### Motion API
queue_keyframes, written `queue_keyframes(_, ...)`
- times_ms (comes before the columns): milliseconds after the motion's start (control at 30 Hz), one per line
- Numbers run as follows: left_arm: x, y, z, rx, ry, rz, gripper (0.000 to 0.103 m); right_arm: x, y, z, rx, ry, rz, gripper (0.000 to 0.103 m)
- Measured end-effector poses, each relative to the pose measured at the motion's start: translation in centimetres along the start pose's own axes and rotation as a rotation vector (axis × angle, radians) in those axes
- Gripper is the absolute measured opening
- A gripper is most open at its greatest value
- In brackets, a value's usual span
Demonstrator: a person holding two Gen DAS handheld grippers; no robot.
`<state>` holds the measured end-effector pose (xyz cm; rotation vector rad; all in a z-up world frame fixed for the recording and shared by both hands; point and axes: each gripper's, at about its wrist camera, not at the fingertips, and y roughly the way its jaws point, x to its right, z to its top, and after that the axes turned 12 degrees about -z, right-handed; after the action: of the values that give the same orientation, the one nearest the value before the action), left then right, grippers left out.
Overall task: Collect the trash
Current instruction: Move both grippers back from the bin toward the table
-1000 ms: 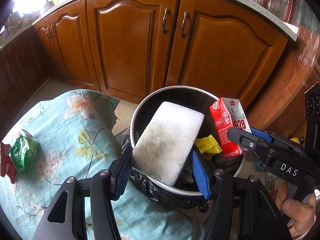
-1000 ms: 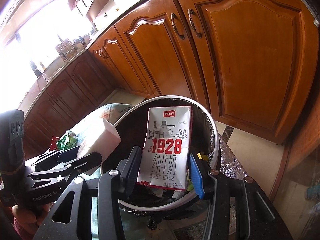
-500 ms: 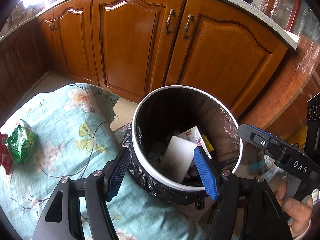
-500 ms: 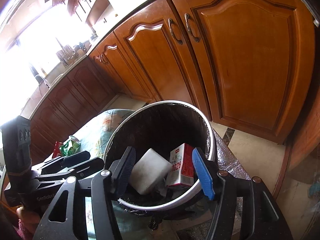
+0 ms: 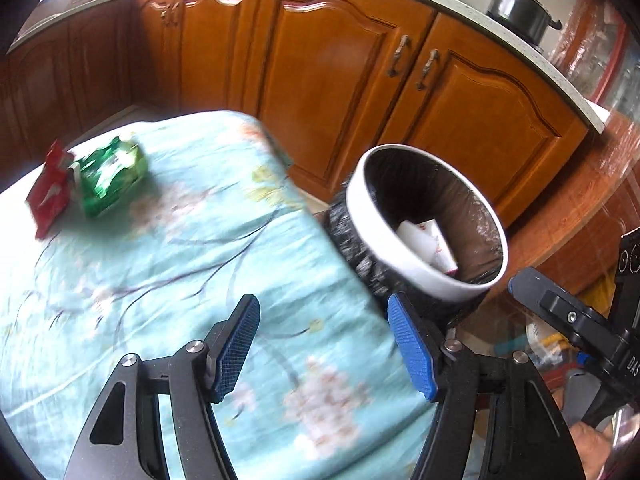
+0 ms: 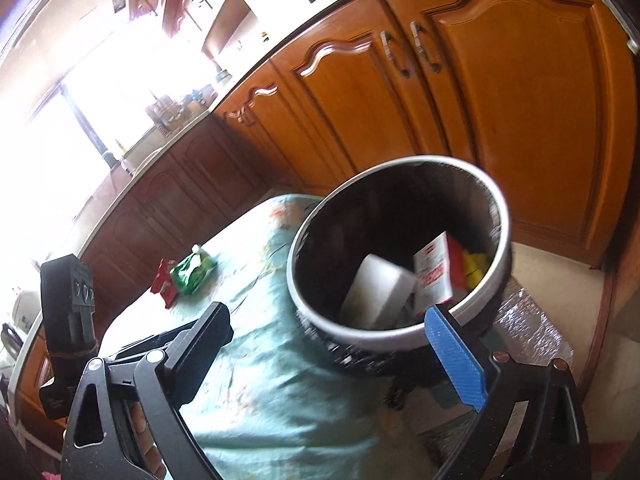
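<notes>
My left gripper (image 5: 324, 344): held angled downward above the cloth, matte black frame with metal pivot pins, two blue ribbed pads parted to a middling gap, nothing between them. My right gripper (image 6: 332, 334): likewise tilted down, one blue textured pad showing at the right, the other finger seen from its black back; jaws opening, very wide, nothing between them, its tips framing the near rim of the bin. Part of my hand (image 5: 592, 440) shows at the lower right edge of the left view, beneath the right tool's black body. Trash bin (image 6: 400, 336): round, smooth pale rim, lined with a crinkled glossy black bag, standing just beside the table's edge. Contents: white foam block (image 6: 378, 288), rectangular, soft-edged, leaning; milk carton (image 6: 434, 272), red and white printed card, tilted against it; a crumpled yellow wrapper (image 6: 474, 270) behind. Tablecloth (image 5: 168, 264): pale turquoise fabric, floral print with thin dark branches, draped over the table corner. Still on it, well apart from the bin at the far end: green packet (image 5: 110, 176), crinkled shiny foil, and touching it a red packet (image 5: 50, 190), flat and creased. Background: cabinets (image 5: 344, 80) of glossy orange-brown wood with arched raised panels and metal handles; a dark lidded pot (image 5: 520, 8) on the pale countertop.
</notes>
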<state>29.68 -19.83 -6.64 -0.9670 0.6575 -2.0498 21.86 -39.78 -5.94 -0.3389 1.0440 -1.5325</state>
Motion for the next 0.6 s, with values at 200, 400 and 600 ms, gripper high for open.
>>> queue_keyframes(200,-4.3,-4.1,-1.9,0.032,-0.086,0.038,0.066,-4.0,1.1,-1.9,-0.045,-0.067,0.047,0.099)
queue_keyframes(400,-7.5,-7.6,-3.3,0.067,-0.145,0.085,0.066,-7.7,2.8,-3.0,-0.101,-0.119,0.113,0.099)
queue_keyframes(600,-9.8,-10.4,-4.0,0.099,-0.194,0.115,0.066,-11.1,4.7,-3.8,-0.141,-0.175,0.142,0.099)
